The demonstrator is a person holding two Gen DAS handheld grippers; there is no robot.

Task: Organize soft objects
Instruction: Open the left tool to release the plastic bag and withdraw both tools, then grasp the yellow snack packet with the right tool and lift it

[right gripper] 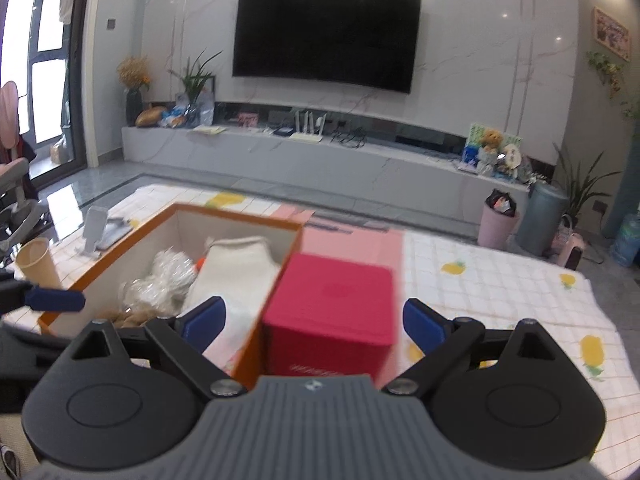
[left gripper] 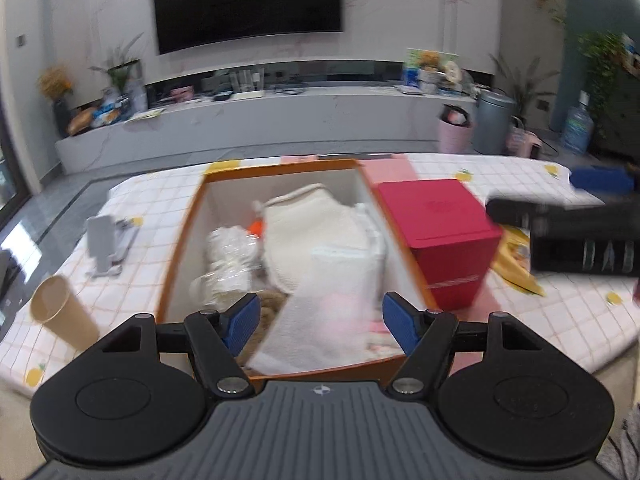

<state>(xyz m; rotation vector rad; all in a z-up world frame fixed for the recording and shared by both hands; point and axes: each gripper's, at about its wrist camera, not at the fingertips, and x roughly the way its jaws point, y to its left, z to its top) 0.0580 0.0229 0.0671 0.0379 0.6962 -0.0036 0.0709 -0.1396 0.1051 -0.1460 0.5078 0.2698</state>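
Your left gripper (left gripper: 320, 322) hangs with jaws apart and nothing between them over the orange box (left gripper: 182, 240), where the white towels (left gripper: 320, 248) lie. Your right gripper (right gripper: 314, 322), also spread and bare, faces the red box (right gripper: 332, 304) just beside it on the checked counter (right gripper: 500, 300); a television (right gripper: 326, 36) hangs on the far wall.

Open left tongs (left gripper: 319, 322) hover over blurred, seemingly white cloths (left gripper: 320, 248) in orange box (left gripper: 182, 240).

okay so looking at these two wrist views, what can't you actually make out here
- Orange box, left wrist view: its near end is hidden behind the left gripper.
- Brown item in the box, right wrist view: mostly covered by the right gripper; unidentifiable.
- Red box lettering, right wrist view: blurred, unreadable.
- Yellow sheet, left wrist view: partly hidden under the right gripper.
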